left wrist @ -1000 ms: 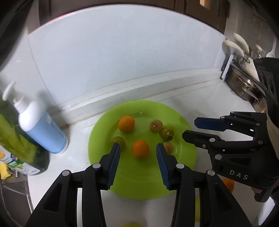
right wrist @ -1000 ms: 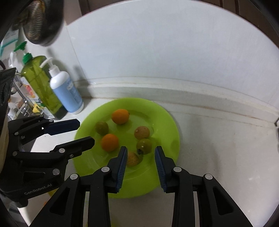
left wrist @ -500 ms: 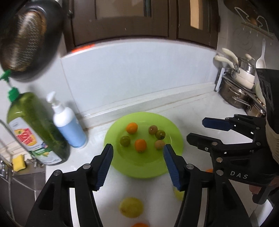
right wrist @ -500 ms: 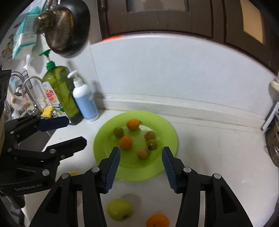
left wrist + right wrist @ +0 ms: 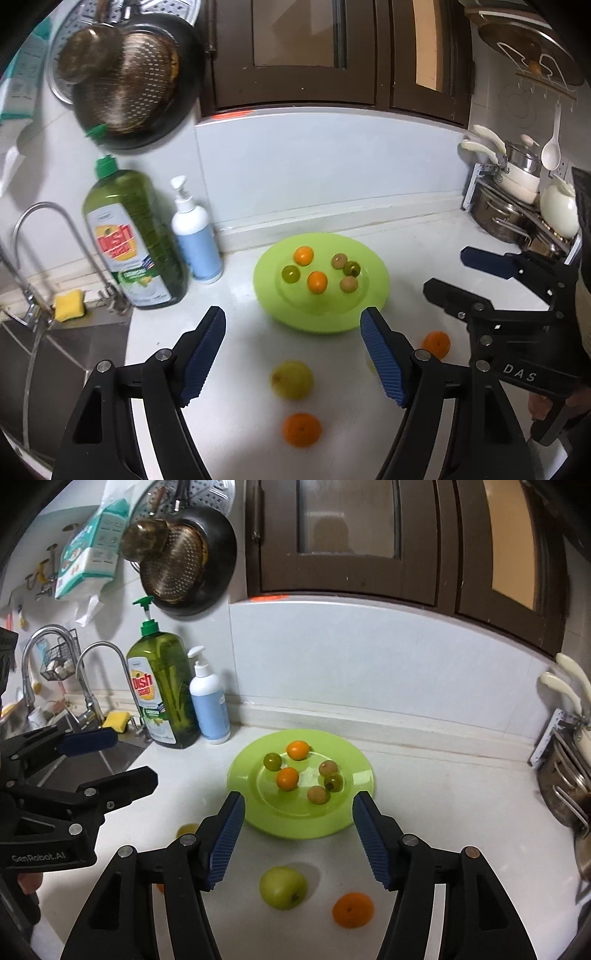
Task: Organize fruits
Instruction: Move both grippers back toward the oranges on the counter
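We read "GenRobot.AI" on the left gripper (image 5: 79, 753) body, and "DAS" on the right gripper (image 5: 456, 273) body. The green detergent bottle (image 5: 162, 686) label reads "dish" and "LEMON". Its smaller print is illegible to us.

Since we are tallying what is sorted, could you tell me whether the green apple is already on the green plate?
No, the green apple lies on the white countertop, short of the green plate.
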Motion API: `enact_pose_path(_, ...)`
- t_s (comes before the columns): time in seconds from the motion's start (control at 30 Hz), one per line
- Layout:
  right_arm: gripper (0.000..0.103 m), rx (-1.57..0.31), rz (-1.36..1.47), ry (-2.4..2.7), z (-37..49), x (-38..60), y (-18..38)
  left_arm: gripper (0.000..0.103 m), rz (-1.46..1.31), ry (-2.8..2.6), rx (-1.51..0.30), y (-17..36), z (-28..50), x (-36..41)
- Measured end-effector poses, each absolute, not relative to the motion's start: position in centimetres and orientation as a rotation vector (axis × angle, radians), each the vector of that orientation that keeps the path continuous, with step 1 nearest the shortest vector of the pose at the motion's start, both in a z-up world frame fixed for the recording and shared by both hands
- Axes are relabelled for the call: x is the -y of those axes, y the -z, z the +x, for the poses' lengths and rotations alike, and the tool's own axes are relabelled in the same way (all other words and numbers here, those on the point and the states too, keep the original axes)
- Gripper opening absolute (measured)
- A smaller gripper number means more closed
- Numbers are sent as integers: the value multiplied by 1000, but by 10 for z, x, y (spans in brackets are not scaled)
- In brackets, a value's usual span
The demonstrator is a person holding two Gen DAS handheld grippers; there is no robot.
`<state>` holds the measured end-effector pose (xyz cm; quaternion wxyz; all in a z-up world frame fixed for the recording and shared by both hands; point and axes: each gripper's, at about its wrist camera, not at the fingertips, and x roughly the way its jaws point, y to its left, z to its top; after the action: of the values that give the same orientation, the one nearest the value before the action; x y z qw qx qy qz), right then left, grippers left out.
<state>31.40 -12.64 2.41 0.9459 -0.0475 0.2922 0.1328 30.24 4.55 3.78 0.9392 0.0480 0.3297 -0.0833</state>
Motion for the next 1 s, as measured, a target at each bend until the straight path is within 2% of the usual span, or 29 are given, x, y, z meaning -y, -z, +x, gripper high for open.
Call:
enact_pose_path(0.43, 63, -636, -53, -188, 269, 133, 8, 75, 45, 85, -694, 3, 248, -58)
enact_pose_path(1.0, 63, -696, -88, -72, 247, 149, 57, 75, 108, 21, -678, 48, 223, -45)
